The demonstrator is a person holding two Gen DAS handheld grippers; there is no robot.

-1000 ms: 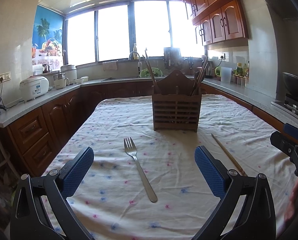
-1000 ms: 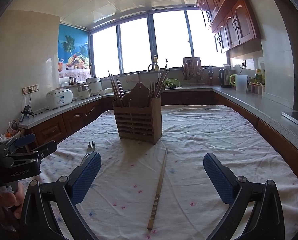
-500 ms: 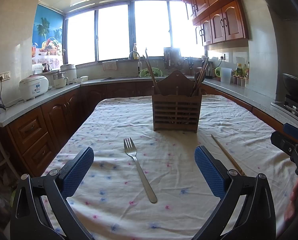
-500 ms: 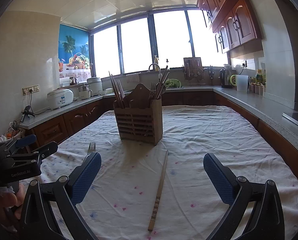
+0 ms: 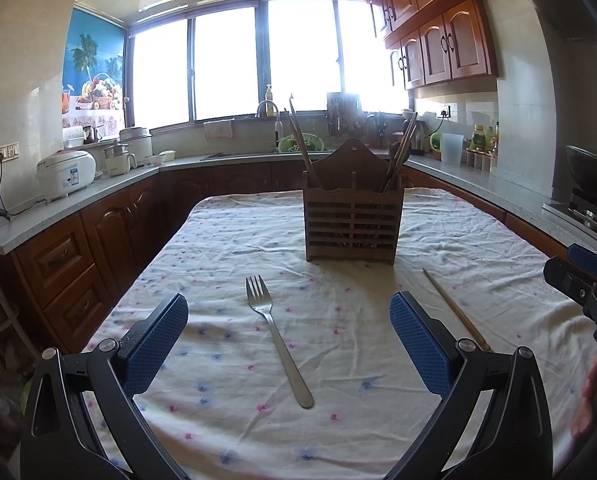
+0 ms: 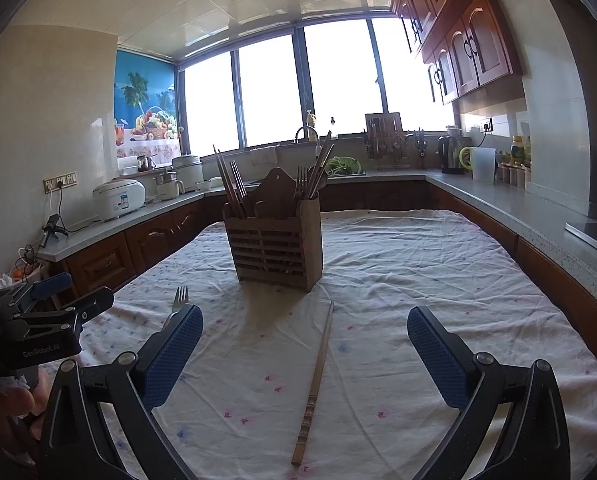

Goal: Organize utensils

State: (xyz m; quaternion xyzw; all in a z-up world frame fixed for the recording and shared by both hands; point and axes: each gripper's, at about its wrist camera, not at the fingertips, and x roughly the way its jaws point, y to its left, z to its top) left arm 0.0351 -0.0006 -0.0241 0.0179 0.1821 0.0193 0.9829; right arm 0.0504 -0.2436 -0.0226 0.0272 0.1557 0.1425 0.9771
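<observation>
Left gripper [image 5: 288,342] spread wide, empty; steel fork [image 5: 276,332] flat between blue textured pads, tines toward 12 o'clock, handle slanting to 5. Right gripper [image 6: 304,354] likewise agape, empty; slim wooden chopstick [image 6: 316,376] ahead, long axis 12 to 6, carved end nearest. Each utensil nearest own-side gripper. Farther at 12 o'clock on wrinkled floral tablecloth [image 5: 226,232], slatted wooden utensil holder [image 5: 352,220], upright, already stocked.

Bare cloth [image 5: 226,264] round fork [image 5: 276,336] & chopstick [image 6: 315,380]; only obstacle: wooden holder [image 5: 352,220] behind.
</observation>
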